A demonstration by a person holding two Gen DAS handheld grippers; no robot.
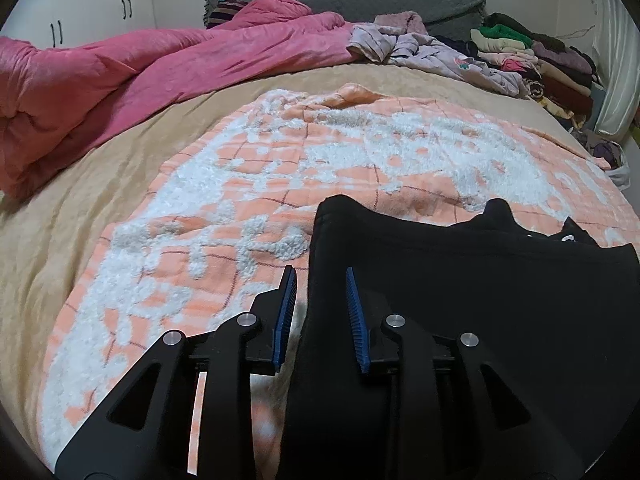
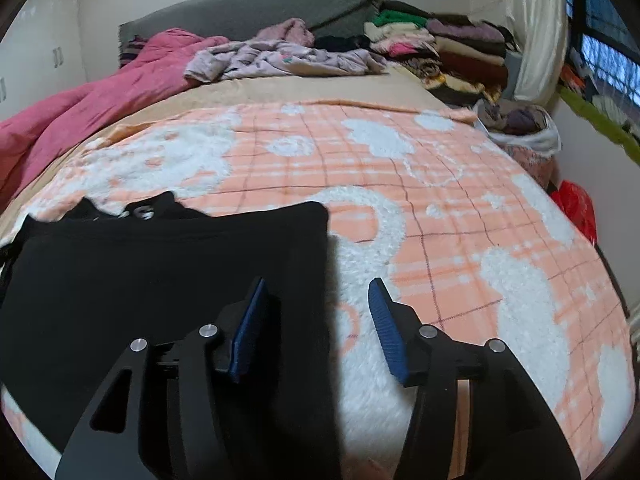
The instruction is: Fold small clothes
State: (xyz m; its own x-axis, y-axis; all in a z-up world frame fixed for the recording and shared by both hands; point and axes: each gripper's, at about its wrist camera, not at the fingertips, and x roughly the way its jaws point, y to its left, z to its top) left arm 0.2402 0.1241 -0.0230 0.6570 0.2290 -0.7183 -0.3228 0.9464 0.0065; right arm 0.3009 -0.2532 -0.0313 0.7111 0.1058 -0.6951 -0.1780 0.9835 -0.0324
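Your left gripper (image 1: 320, 280) gapes over the left edge of the black garment (image 1: 460, 300), gripping nothing; your right gripper (image 2: 320, 292) gapes wide at its right edge, also empty. The garment lies flat on the peach blanket (image 2: 440, 220). Risk: pinch too deep and you snag blanket fluff too, dragging both.

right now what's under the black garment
The black garment lies on the peach-and-white fleece blanket, which is spread over a tan bedsheet. Both open tools straddle the garment's side edges. Anything directly beneath the garment is covered by it.
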